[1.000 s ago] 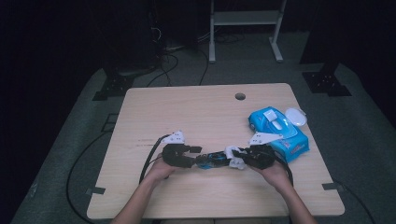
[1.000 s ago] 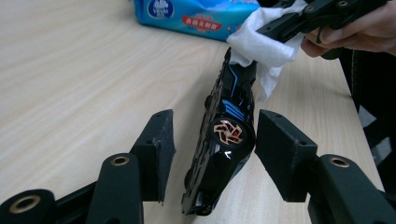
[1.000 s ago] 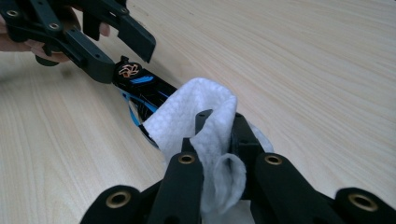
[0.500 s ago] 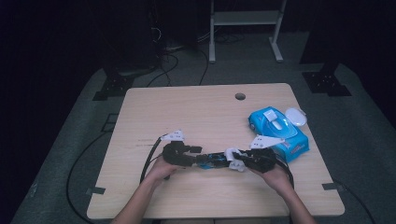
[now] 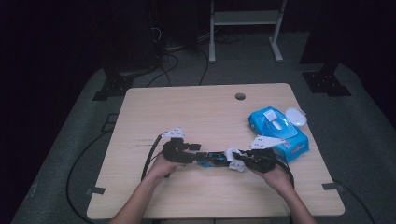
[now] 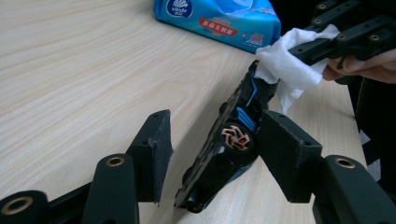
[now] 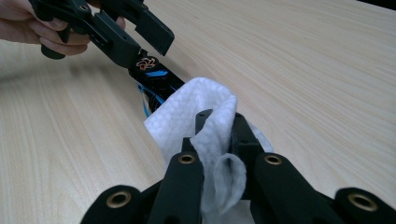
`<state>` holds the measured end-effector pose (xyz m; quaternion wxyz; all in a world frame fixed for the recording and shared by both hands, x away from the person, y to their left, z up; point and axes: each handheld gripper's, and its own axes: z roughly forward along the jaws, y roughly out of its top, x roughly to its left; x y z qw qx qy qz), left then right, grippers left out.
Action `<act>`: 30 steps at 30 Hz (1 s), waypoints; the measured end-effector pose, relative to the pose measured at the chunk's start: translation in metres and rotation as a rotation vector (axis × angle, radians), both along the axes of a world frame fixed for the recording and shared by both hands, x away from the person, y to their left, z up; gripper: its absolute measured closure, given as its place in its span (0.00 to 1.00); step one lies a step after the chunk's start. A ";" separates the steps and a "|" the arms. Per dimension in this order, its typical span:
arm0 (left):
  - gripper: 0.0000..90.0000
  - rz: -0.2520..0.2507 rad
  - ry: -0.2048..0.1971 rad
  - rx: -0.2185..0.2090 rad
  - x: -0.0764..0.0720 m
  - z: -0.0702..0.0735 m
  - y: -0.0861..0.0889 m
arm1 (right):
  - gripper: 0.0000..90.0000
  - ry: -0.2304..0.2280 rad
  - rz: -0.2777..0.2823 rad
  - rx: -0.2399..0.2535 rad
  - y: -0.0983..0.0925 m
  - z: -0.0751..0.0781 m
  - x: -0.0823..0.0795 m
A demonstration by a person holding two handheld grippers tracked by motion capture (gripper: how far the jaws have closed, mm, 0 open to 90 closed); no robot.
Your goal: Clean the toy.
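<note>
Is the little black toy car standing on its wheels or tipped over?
Tipped on its side. In the left gripper view the toy car leans with a wheel facing the camera, and its underside faces the wooden table.

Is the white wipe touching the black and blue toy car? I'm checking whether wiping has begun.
Touching. In the left gripper view the white wipe, pinched by the right gripper, drapes over the far end of the toy car.

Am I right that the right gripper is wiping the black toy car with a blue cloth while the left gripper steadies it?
Not quite: the cloth is white, as the right gripper view shows. The right gripper wipes the black toy car while the left gripper steadies it.
</note>
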<state>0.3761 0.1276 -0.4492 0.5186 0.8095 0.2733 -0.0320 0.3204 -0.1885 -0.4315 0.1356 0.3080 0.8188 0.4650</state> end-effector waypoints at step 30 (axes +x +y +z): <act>0.40 -0.031 -0.032 0.036 -0.008 -0.002 0.000 | 0.93 -0.007 0.026 -0.022 0.002 0.003 -0.015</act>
